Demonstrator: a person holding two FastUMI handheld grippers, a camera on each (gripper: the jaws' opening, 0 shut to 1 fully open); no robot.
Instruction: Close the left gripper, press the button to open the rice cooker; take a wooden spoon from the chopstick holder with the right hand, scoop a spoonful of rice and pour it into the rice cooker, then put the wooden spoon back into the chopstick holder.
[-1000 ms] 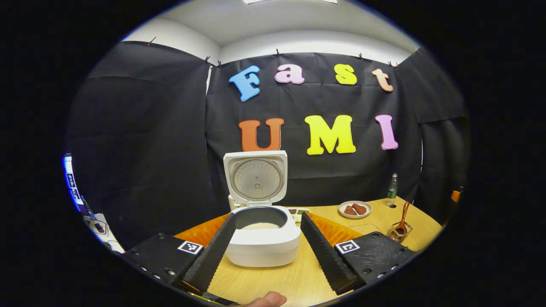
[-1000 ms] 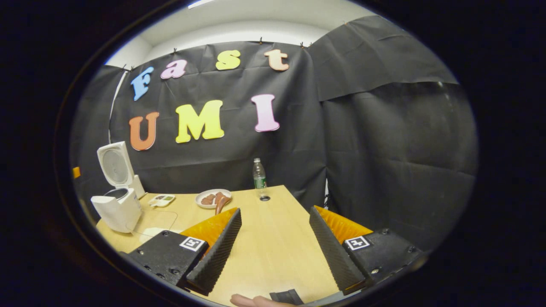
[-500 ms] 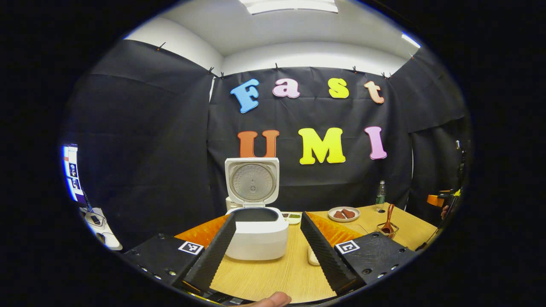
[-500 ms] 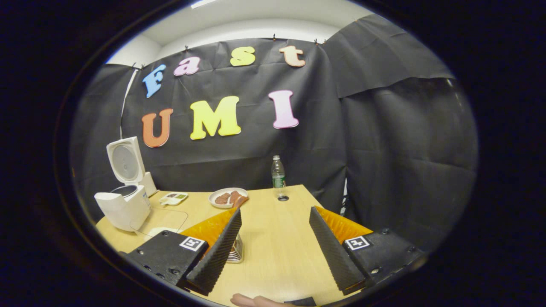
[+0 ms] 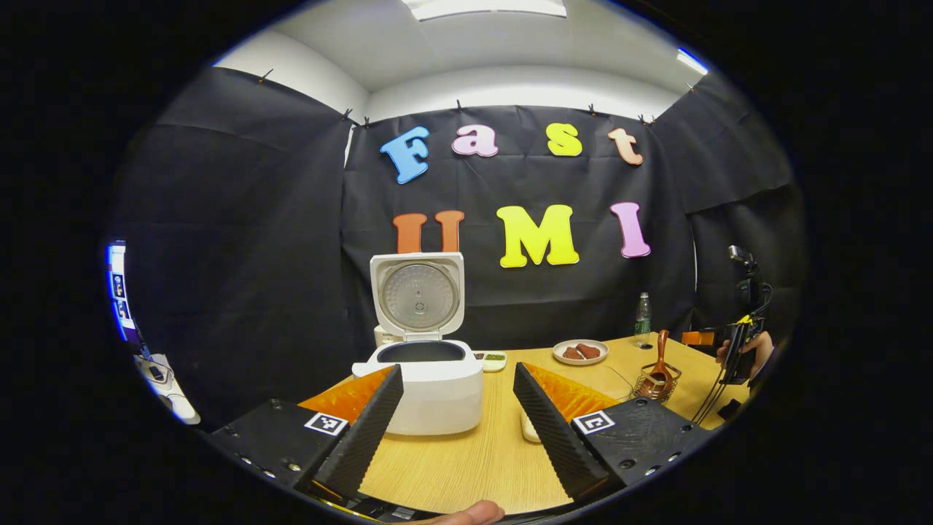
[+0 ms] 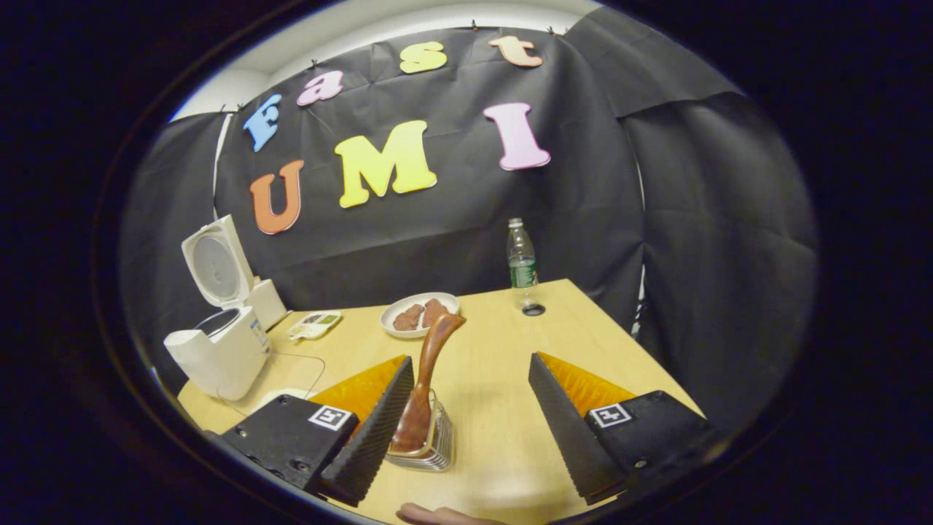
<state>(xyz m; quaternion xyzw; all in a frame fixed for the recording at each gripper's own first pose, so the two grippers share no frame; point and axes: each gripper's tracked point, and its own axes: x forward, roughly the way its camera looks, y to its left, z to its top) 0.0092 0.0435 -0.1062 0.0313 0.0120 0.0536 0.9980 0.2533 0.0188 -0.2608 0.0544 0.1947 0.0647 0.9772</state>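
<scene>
Landmark: the chopstick holder (image 6: 421,437), a small wire basket on the wooden table (image 6: 503,364).

Left of the holder, far side of the table: the rice cooker (image 6: 219,350), lid up, inner pot exposed. The button step reads as done. In the left gripper view the cooker (image 5: 426,379) sits straight ahead of the left gripper (image 5: 455,415), whose fingers are spread wide with nothing between them; it hangs low over the table edge, level, well apart from the cooker. A small pale dish (image 5: 526,430) lies just beyond its right finger; contents cannot be made out.

At the holder: the wooden spoon (image 6: 426,386) stands in it, bowl down, handle up and tilted toward the right and away from the camera. Long axis is near upright.

The right gripper (image 6: 470,423) is spread, holding nothing. The holder and spoon lie just beside its left finger, off-centre in the gap, no contact visible. Gripper points forward and slightly down over the table, fingers either side of a horizontal gap. It is by far the nearer of the two; in the left gripper view the holder (image 5: 656,383) sits far off to the right, with a hand (image 5: 747,354) beyond it.

Judgement: a small shift leftward would centre the handle before pinching.

Behind the holder: a plate (image 6: 419,315), a bottle (image 6: 521,262).
</scene>
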